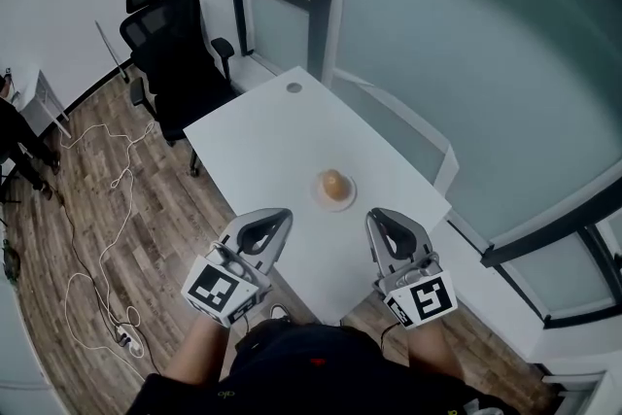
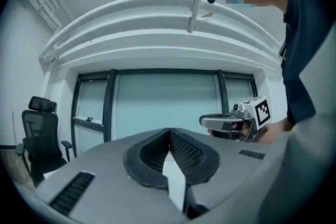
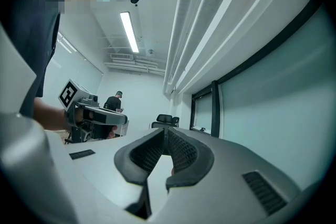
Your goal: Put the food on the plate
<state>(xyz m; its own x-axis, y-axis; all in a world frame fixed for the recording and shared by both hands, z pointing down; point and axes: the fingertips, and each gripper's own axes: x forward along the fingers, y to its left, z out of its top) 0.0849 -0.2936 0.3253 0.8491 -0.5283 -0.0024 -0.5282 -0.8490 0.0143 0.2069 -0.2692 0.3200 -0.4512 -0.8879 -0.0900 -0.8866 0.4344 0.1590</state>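
Head view looks steeply down on a white table (image 1: 255, 143) that runs away from the person. A small white plate (image 1: 348, 200) lies near the table's near end, and the food (image 1: 332, 182), a round brownish-orange piece, sits on the middle of that plate. The left gripper (image 1: 278, 218) and the right gripper (image 1: 380, 218) are held side by side over the table's near edge, both pointing forward and apart from each other. The plate lies just ahead of them, between their two lines, and neither gripper touches plate or food. Left gripper view shows that claw's two ribbed pads (image 2: 185, 151) meeting at their tips with nothing between them. It looks up and across at a glass wall (image 2: 165, 102), and the right gripper shows off to one side at about the same height. Right gripper view shows the same for the other claw: its jaws are pressed together at the tips and hold nothing. Beyond it the left gripper is seen from the side, and a person (image 3: 113, 102) in dark clothes stands far back in the room. In the head view, black chairs (image 1: 175, 44) stand by the table's far left corner on a wood floor (image 1: 87, 238), where a white cable (image 1: 70, 279) loops down to a power strip (image 1: 124, 337). A round hole (image 1: 293, 87) shows near the table's far end.
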